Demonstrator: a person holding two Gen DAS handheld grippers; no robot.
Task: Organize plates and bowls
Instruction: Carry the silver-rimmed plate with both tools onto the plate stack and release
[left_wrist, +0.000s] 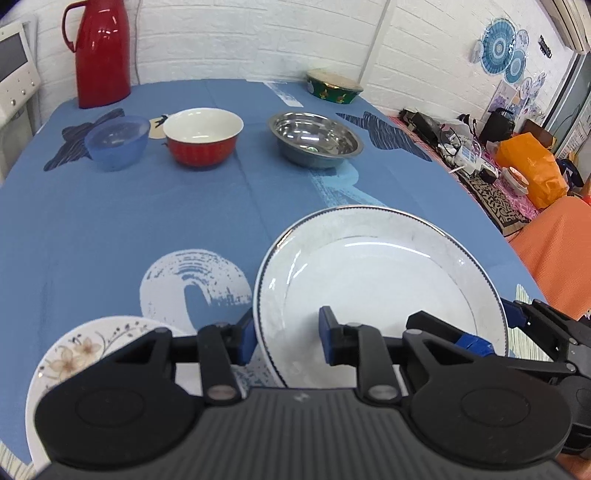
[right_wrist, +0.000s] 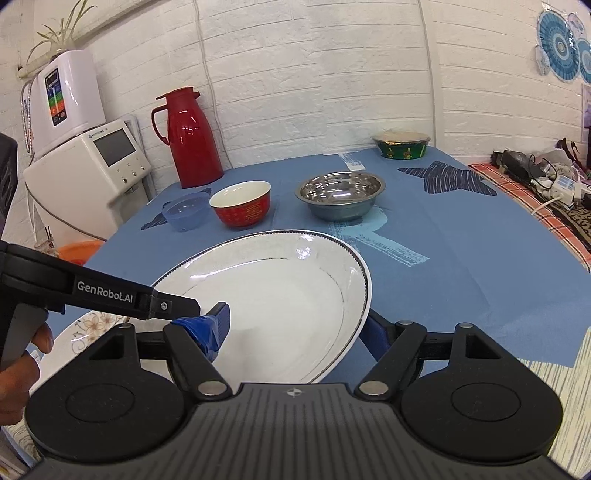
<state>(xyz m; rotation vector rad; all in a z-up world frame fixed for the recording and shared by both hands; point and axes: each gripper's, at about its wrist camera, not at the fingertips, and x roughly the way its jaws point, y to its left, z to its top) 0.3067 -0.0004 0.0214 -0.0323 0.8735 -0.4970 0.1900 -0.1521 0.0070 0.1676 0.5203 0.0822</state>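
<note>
Both grippers engage the large white plate (right_wrist: 280, 295) at the near edge of the table (left_wrist: 110, 229). The left gripper (left_wrist: 286, 339) straddles the plate's left rim, one blue pad outside and one on the inner face; the right gripper (right_wrist: 299, 328) straddles the right rim the same way. Whether either pair of jaws is fully clamped cannot be determined, though the plate sits tilted and appears lifted. Beside it, at the near left edge, lies a floral plate (left_wrist: 74, 350), the probable stacking target. Risk: the glazed rim may slip if clamping force is uneven, dropping the plate onto the floral plate. Toward the far edge stand a blue bowl (left_wrist: 116, 142), a red bowl (left_wrist: 202, 136) and a steel bowl (left_wrist: 316, 138), well apart.
</note>
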